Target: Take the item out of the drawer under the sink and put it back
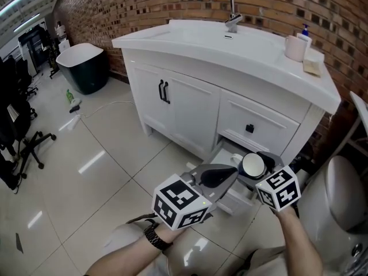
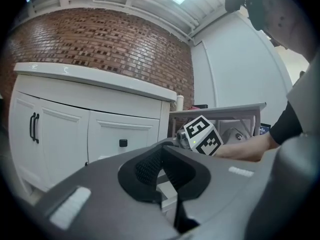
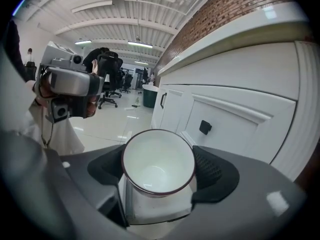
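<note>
Head view: my right gripper (image 1: 251, 164) has its jaws clamped on the cup (image 1: 253, 166), a white one held just above the open lower drawer (image 1: 237, 199) under the sink. The cup's round mouth faces up toward me, so its axis runs up and down, tilted a little my way. My left gripper (image 1: 225, 176) sits just beside it, jaws together with nothing in them. On the counter (image 1: 190, 39) stand a mug (image 1: 295, 48) and a soap bottle (image 1: 305, 34); its label is too small for me to read.

Left gripper view: the pads meet at their tips over the white drawer, and the right gripper's marker cube (image 2: 202, 134) shows only black-and-white squares.

Right gripper view: I look straight into the cup's empty bowl, with its dark red rim and a pad on each side.
</note>
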Tool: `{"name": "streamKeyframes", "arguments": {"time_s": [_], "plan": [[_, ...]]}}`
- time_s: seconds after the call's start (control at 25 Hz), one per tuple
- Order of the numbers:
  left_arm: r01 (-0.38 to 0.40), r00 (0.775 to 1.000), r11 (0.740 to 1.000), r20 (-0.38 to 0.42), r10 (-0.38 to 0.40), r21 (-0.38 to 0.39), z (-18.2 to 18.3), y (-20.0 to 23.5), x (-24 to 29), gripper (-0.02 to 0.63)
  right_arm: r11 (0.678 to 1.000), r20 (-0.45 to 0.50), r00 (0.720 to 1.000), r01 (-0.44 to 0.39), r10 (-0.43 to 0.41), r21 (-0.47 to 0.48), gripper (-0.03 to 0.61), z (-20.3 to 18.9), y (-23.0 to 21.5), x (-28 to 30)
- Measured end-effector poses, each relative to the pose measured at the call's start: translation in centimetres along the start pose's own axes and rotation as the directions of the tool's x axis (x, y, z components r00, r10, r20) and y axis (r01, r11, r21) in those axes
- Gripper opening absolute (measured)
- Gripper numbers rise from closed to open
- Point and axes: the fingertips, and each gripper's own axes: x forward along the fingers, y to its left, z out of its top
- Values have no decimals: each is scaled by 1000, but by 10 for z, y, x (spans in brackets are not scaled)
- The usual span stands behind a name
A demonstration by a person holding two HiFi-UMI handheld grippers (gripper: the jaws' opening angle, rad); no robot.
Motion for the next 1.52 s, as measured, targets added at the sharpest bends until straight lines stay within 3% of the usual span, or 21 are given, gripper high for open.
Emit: {"name": "streamKeyframes", "arguments": {"time_s": [0.32,0.48,0.8,0.96,1.24,1.4,1.52], "plan": [[0,1000,999,-7,0,-37,-2,0,6,17,1000,-38,999,2,-2,8,405,-12,-8,8],[-8,1000,999,-8,8,-47,-4,6,-1,17,999,-90,996,-14,18,37,405,-30,-15,44],[-53,999,993,-11,52,-106,-7,25,-10,17,993,-292,956,-4,39,121,405,-102,-34,115],[-62,998,991,2,63,-121,-10,37,-15,17,997,-351,934,-44,65,69,405,-120,-25,138],[-50,997,984,46,58,-171,3,42,-25,15,996,-343,935,-90,86,6,415,-111,-10,144],[-21,999,984,40,28,-178,3,29,-16,15,990,-302,944,-119,135,71,446,-106,-8,120],[-9,999,983,36,15,-182,1,22,-14,15,993,-243,967,-59,82,98,454,-95,-25,99]]}}
